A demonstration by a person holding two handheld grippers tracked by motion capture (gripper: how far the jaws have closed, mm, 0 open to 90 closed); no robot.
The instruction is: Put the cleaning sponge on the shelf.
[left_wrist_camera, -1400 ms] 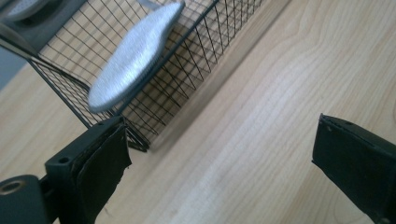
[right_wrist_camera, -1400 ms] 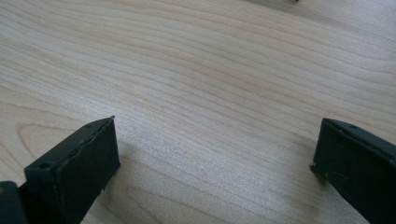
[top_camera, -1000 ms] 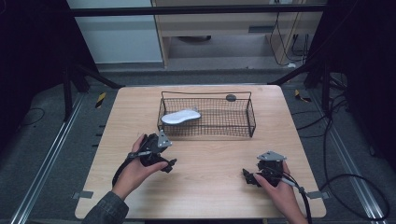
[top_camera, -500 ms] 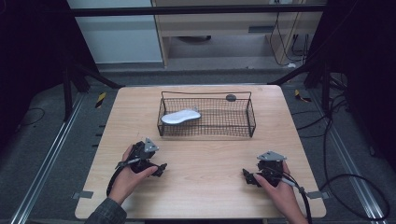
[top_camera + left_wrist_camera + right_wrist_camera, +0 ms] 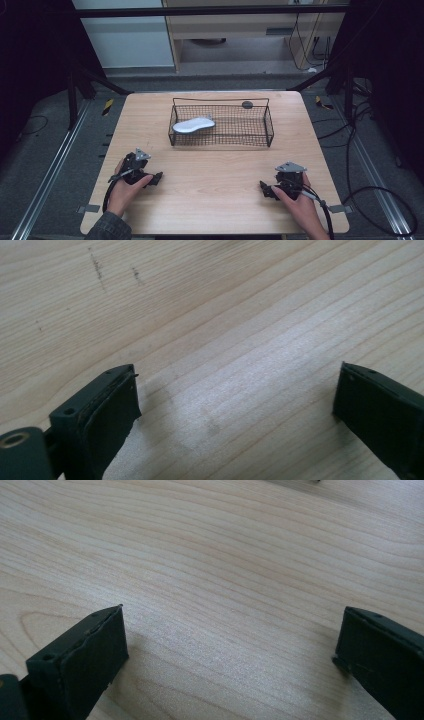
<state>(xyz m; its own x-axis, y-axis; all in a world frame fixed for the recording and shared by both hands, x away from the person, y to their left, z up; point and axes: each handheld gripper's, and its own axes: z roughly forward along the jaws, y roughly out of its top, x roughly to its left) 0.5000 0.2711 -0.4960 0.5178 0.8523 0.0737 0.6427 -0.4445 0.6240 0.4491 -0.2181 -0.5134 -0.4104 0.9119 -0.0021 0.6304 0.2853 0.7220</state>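
In wire basket (image 5: 270, 131), white insole (image 5: 193, 124), far from left gripper (image 5: 156, 178)

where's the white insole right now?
High view: the white insole lies inside the wire basket, at its left end, on the far half of the table.

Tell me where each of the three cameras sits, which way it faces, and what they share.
High view: above the person's side, looking forward and down at the wooden table, wire basket, white shoe insole; both hands, left gripper, right gripper.
Left gripper view: on the left gripper, facing bare tabletop; jaws apart.
Right gripper view: on the right gripper, facing bare tabletop; jaws apart.
Shared: the light wood tabletop.
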